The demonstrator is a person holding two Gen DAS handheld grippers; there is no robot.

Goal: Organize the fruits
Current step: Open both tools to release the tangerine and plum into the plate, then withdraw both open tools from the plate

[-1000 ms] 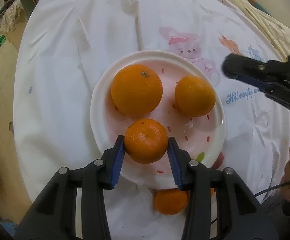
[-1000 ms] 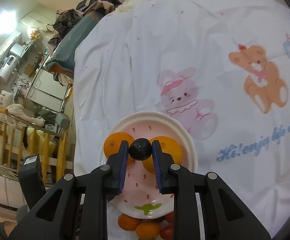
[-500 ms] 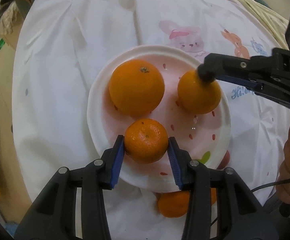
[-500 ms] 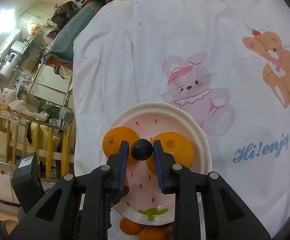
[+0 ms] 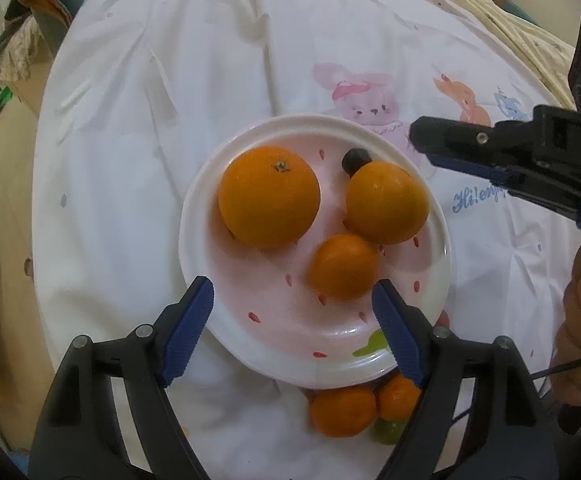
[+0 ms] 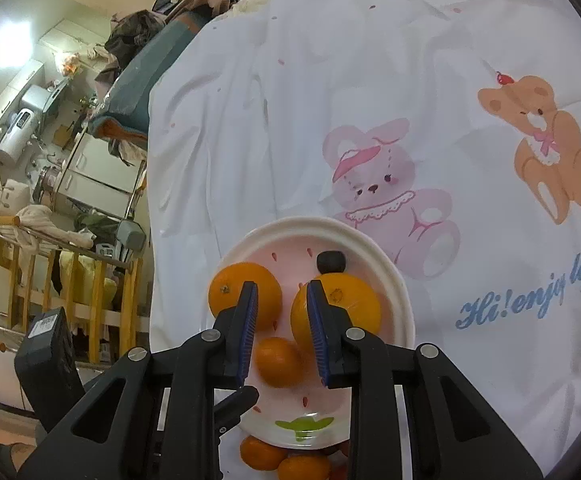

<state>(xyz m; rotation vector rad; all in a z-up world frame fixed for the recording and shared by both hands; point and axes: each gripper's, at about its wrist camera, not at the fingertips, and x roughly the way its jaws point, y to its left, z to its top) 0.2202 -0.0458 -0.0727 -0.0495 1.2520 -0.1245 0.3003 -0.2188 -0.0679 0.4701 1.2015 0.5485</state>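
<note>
A white and pink plate (image 5: 418, 328) holds a large orange (image 5: 268, 196), a second orange (image 5: 386, 202), a small mandarin (image 5: 342, 266) and a dark grape (image 5: 355, 159) at its far side. My left gripper (image 5: 294, 332) is open, its jaws on either side of the plate's near part, just behind the mandarin. My right gripper (image 6: 282, 332) is open and empty above the plate (image 6: 402, 300), the mandarin (image 6: 278, 362) below it and the grape (image 6: 330, 262) lying ahead of it. It also shows in the left wrist view (image 5: 422, 140) at the right.
Loose fruit lies on the cloth just off the plate's near edge: small mandarins (image 5: 342, 410) and a green grape (image 5: 388, 430). A white cartoon-printed cloth (image 5: 170, 120) covers the round table. Household clutter and a wooden rack (image 6: 50, 280) lie beyond the table's left edge.
My left gripper opened and let the mandarin go onto the plate. My right gripper opened and left the dark grape at the plate's far side, then drew back.
</note>
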